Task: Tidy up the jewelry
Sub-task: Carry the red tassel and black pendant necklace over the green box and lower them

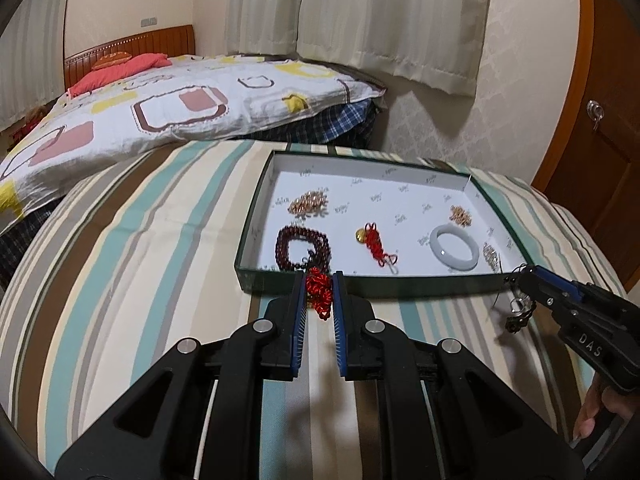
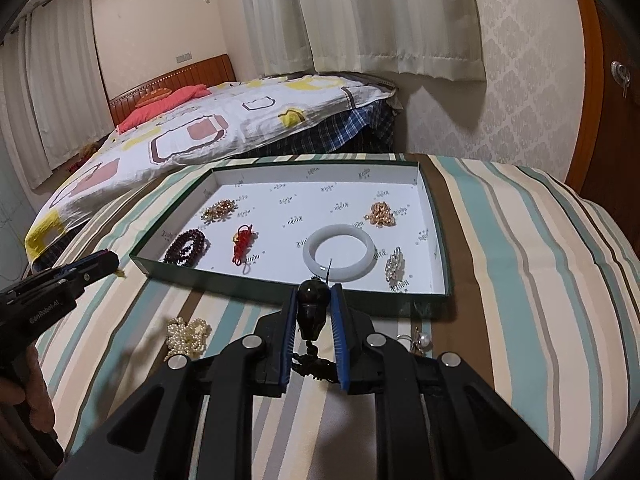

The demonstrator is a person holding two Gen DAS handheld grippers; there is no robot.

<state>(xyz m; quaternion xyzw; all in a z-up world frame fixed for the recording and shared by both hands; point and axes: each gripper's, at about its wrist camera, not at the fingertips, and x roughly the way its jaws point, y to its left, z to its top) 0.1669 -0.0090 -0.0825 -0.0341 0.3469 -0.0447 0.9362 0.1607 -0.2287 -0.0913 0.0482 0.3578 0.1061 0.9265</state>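
Both grippers hold jewelry before the green-walled, white-lined cardboard tray (image 2: 438, 216).
The left gripper (image 1: 319, 280) pinches a red knotted cord ornament (image 1: 319, 290) at its tips; the right gripper (image 2: 316, 294) clamps a dark bead pendant (image 2: 311, 310), tassel dangling below.

A dark green box (image 2: 438, 236) with a white lining printed in small grey marks sits on a cloth (image 2: 520, 240) striped in cream, teal, brown and grey. Inside — a milky white bangle (image 2: 339, 253), a dark red bead string (image 2: 185, 247), a red knotted cord (image 2: 242, 244) and gold-toned clusters (image 2: 380, 213). Blue pads line the black left gripper (image 1: 319, 280), which pinches a bright red knot (image 1: 319, 294); the right gripper (image 2: 316, 295) clamps a glossy black pendant (image 2: 312, 310). Cream pearls (image 2: 188, 334) lie on the stripes. Behind, a white bedspread (image 2: 200, 136) patterned with pink, yellow and brown squares — and a coral pillow (image 2: 168, 106).
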